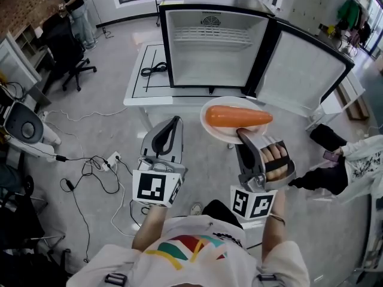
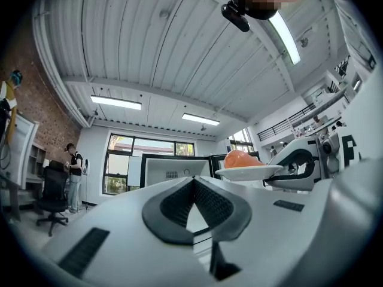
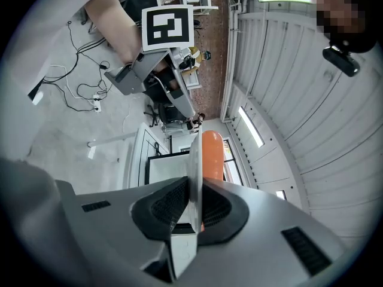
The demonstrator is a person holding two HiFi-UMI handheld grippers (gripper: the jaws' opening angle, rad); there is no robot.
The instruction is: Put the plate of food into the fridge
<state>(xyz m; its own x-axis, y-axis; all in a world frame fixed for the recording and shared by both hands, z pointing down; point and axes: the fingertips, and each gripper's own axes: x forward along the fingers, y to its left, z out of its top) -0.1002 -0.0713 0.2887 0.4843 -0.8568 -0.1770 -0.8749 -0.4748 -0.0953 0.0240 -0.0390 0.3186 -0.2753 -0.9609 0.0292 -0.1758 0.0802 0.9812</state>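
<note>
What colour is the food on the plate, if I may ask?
The food is orange, clearest in the head view.

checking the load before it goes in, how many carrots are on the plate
1. The carrot lies across the white plate, held at its rim by the right gripper, before the open fridge. None seems hidden.

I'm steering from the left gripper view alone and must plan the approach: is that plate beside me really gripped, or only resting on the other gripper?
Observer: Gripped. The right gripper view shows the right gripper with its jaws shut on the rim of the plate.
Operator: What is the orange food?
Observer: One whole carrot, lying across the plate in the head view.
Operator: Room in the fridge?
Observer: The head view shows a wire shelf high inside the fridge, with open space beneath it.
</note>
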